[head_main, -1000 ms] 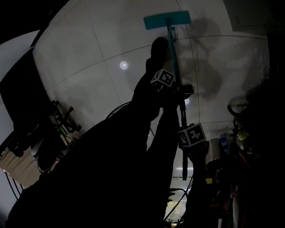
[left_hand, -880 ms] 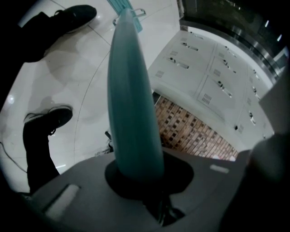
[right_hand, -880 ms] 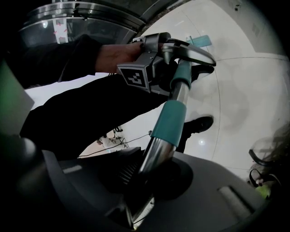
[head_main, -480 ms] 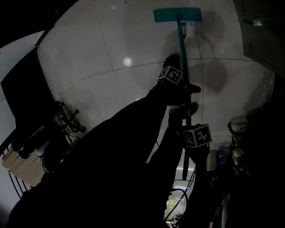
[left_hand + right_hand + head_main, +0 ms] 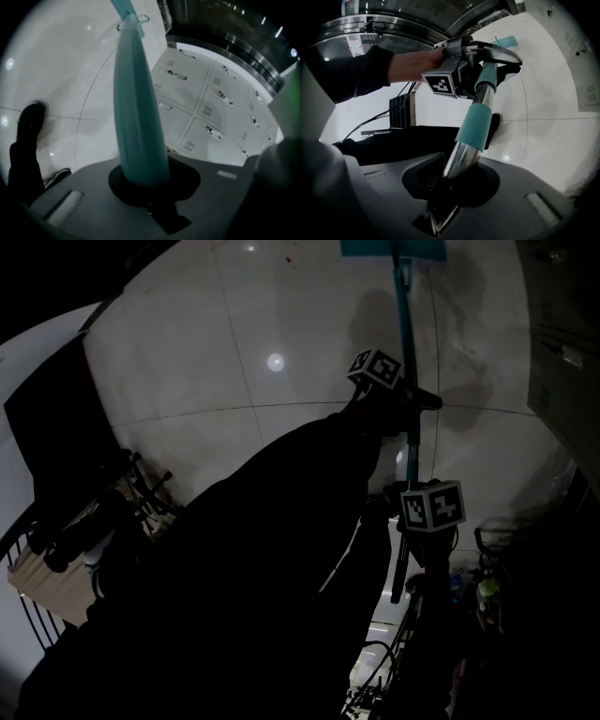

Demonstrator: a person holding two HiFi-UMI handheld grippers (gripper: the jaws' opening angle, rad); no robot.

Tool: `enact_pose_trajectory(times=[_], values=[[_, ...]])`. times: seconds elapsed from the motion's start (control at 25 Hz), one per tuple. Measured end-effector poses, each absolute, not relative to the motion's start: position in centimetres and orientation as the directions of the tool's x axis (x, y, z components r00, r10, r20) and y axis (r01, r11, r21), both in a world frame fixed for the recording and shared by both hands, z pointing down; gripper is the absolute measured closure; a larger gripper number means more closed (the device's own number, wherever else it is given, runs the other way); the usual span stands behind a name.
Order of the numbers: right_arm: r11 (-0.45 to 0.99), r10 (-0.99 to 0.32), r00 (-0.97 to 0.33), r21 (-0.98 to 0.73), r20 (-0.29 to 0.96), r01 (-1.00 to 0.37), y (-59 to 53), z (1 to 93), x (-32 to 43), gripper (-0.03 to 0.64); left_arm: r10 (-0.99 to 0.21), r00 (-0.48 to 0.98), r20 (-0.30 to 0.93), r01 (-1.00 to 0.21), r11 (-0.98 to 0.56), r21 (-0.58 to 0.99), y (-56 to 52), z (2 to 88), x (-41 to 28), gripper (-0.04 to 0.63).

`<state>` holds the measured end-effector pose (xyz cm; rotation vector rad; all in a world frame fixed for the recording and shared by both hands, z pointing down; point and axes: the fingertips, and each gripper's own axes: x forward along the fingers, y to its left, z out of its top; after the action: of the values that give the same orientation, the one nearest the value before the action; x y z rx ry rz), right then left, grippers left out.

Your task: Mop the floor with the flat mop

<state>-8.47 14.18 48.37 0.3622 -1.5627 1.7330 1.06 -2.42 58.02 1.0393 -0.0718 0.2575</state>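
The flat mop's teal head lies on the white tiled floor at the top edge of the head view. Its teal handle runs down from there to both grippers. My left gripper is shut on the handle higher up, and in the left gripper view the teal handle fills the jaws. My right gripper is shut on the lower part, where the metal pole sits between the jaws below a teal sleeve. The left gripper shows ahead in the right gripper view.
Grey lockers line the wall to the right of the mop. A dark shoe stands on the tiles. Cables and a black panel crowd the left. Bottles and clutter sit at the lower right.
The mop head has slid farther away and to the right, up to the top edge of the head view. Both grippers moved forward with the handle.
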Motion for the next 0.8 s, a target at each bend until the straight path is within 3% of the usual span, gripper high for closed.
enact_pose_trajectory(times=[0.4,0.8], values=[[0.078,0.333,-0.663,-0.721,0.670,-0.689,6.4,50.0,-7.9,0.529,0.111,0.977,0.184,-0.214,0.440,0.872,-11.1,59.0,1.3,0.543],[0.091,0.328,-0.672,-0.731,0.663,-0.677,15.2,46.9,-7.8,0.529,0.129,0.971,0.201,-0.237,0.429,0.871,-2.5,55.8,1.2,0.541]])
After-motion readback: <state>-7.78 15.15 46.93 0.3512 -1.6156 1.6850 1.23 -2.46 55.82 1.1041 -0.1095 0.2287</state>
